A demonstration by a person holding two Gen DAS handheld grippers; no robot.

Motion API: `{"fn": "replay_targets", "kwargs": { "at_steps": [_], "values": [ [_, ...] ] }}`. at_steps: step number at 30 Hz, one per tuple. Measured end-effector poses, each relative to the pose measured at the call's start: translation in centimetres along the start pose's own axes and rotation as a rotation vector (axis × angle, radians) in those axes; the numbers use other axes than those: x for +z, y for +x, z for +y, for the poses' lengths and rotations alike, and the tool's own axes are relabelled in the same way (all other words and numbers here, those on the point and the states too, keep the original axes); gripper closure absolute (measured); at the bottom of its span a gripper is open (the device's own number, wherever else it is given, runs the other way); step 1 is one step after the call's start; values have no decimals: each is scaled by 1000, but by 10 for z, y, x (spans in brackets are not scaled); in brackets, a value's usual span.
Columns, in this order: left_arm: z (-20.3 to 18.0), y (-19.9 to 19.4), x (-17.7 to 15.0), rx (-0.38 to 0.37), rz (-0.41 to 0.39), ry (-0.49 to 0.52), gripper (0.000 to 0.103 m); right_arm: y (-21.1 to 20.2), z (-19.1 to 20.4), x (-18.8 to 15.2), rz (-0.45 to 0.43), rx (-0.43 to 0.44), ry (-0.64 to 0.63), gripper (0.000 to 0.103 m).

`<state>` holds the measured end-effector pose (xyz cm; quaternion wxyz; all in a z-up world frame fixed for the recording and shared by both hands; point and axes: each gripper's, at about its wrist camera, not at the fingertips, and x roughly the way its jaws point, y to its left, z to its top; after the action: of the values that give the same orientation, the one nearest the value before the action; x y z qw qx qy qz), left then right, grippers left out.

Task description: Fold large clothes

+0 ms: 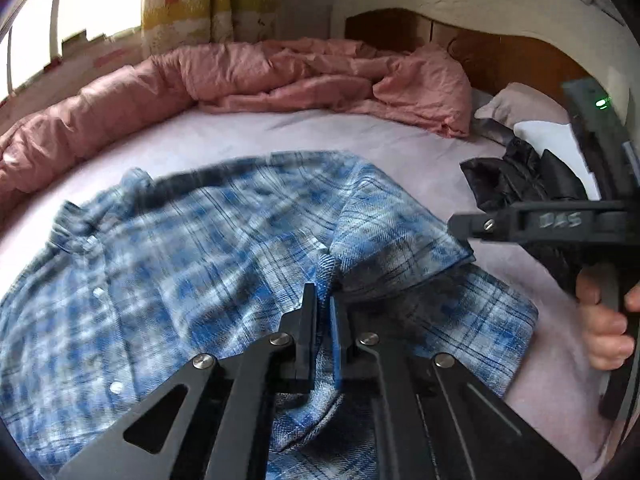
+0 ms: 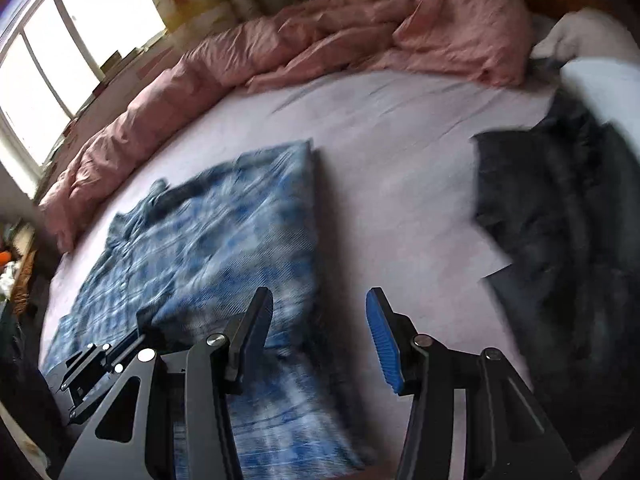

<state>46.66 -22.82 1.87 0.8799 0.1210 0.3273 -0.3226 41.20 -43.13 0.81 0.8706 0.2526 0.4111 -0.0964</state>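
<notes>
A blue and white plaid shirt (image 1: 168, 264) lies on the bed's pale sheet (image 1: 280, 132), collar to the left, with its right side folded over. My left gripper (image 1: 323, 304) is shut on a fold of the shirt's fabric near its lower middle. In the right wrist view the shirt (image 2: 224, 240) lies left of centre with a straight folded right edge. My right gripper (image 2: 318, 320) is open and empty, above the shirt's right edge and the sheet (image 2: 400, 184). The right gripper also shows in the left wrist view (image 1: 460, 224), held by a hand, its jaws hidden.
A crumpled pink duvet (image 1: 248, 76) runs along the far side of the bed. A black garment (image 2: 560, 216) lies on the right of the bed, with pillows (image 1: 520, 108) behind it. A window (image 2: 60, 52) is at the far left.
</notes>
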Motion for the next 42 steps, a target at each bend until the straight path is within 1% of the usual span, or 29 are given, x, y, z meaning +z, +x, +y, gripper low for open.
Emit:
{"fn": "replay_targets", "kwargs": {
  "at_steps": [1, 2, 4, 7, 8, 9, 12, 13, 14, 15, 16, 17, 19, 21, 22, 23, 24, 26, 28, 29, 30, 31, 32, 33, 34, 35, 36, 38, 42],
  "values": [
    [-3, -3, 1, 22, -14, 18, 98, 3, 1, -1, -7, -18, 6, 65],
    [-5, -7, 2, 39, -24, 35, 99, 6, 2, -2, -11, -40, 0, 68],
    [-5, -14, 5, 59, -50, 38, 99, 13, 7, -5, -8, -83, -39, 68],
    [6, -27, 11, 13, -72, -7, 99, 24, 10, -7, 13, -91, -57, 70],
    [12, -33, 12, 15, -86, -26, 99, 26, 10, -7, 18, -98, -61, 70],
    [17, -36, 12, 25, -97, -42, 99, 29, 9, -8, 22, -122, -67, 70],
    [40, -50, 14, 44, -126, -107, 99, 41, 6, -8, 17, -278, -97, 72],
    [48, -53, 14, 37, -130, -126, 99, 42, 4, -8, 18, -284, -101, 74],
    [52, -56, 13, 33, -129, -129, 99, 38, 1, -6, 14, -264, -84, 74],
    [54, -58, 12, 36, -127, -120, 99, 31, -2, -4, -3, -224, -54, 74],
    [54, -59, 11, 42, -124, -107, 99, 16, -3, 0, -53, -121, -10, 74],
    [54, -59, 10, 48, -118, -99, 99, 5, -3, 2, -87, -50, 0, 74],
    [52, -56, 8, 40, -109, -105, 99, -14, 4, 4, -134, 91, -28, 74],
    [48, -51, 6, 26, -110, -113, 99, -21, 15, 3, -124, 223, -84, 67],
    [46, -49, 6, 20, -110, -115, 99, -17, 21, 2, -91, 291, -106, 55],
    [44, -46, 5, 10, -107, -116, 99, -14, 25, 1, -74, 315, -114, 51],
    [42, -45, 4, 5, -104, -117, 99, -8, 29, 0, -56, 310, -125, 51],
    [39, -41, 4, 4, -98, -123, 99, 6, 37, -1, -12, 202, -166, 51],
    [38, -37, 3, -1, -93, -134, 98, 28, 40, -6, 76, 44, -226, 51],
    [38, -35, 3, -8, -87, -139, 98, 35, 36, -5, 91, -1, -220, 52],
    [38, -33, 2, -16, -80, -140, 98, 40, 29, -3, 89, -26, -192, 53],
    [36, -31, 2, -18, -73, -136, 98, 39, 23, 0, 72, 7, -157, 65],
    [34, -29, 1, -13, -70, -130, 98, 39, 20, 2, 76, 36, -143, 83],
    [32, -28, 1, -8, -70, -124, 98, 40, 18, 3, 84, 56, -134, 87],
    [31, -28, 1, -12, -70, -118, 98, 41, 17, 3, 75, 30, -148, 89],
    [29, -29, 1, -12, -74, -114, 98, 44, 17, 3, 73, -5, -159, 94],
    [29, -31, 1, 4, -82, -112, 98, 49, 16, 4, 77, -32, -157, 95],
    [32, -36, 2, 46, -96, -112, 100, 50, 14, 5, 81, -22, -124, 96],
    [54, -45, 5, 124, -106, -133, 100, 46, 13, 6, 92, -23, -132, 96]
  ]
}}
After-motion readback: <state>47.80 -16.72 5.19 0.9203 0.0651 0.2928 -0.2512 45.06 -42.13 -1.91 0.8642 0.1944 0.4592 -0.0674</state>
